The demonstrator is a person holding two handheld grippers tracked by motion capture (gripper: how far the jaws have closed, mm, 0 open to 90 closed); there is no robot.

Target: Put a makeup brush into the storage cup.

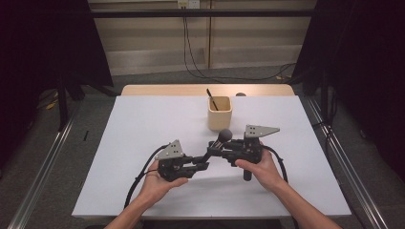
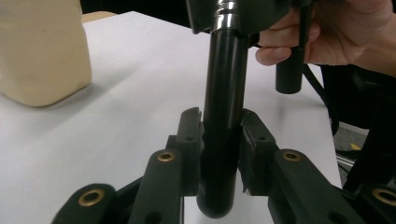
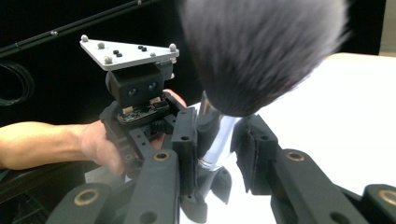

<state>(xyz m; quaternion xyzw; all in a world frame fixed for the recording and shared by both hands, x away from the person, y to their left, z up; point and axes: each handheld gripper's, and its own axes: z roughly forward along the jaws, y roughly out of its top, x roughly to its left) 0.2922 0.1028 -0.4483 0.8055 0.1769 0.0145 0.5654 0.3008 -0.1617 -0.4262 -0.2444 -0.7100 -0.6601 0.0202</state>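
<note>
While held off the white desk (image 1: 143, 143) between both tongs, makeup brush (image 1: 217, 143) not yet in the beige holder cup (image 1: 219, 113), which stands just behind on the desk with one thin dark tool already leaning inside. Left tongs (image 2: 219, 140) clamped narrowly on the black handle end; right tongs (image 3: 217, 140) closed in around the silver ferrule under the dark bristle head, left pad against it, right pad seemingly a shade apart, so grip there uncertain. Judged as mid-handover: pickup done, with lifting across and dropping the brush into the cup left.
</note>
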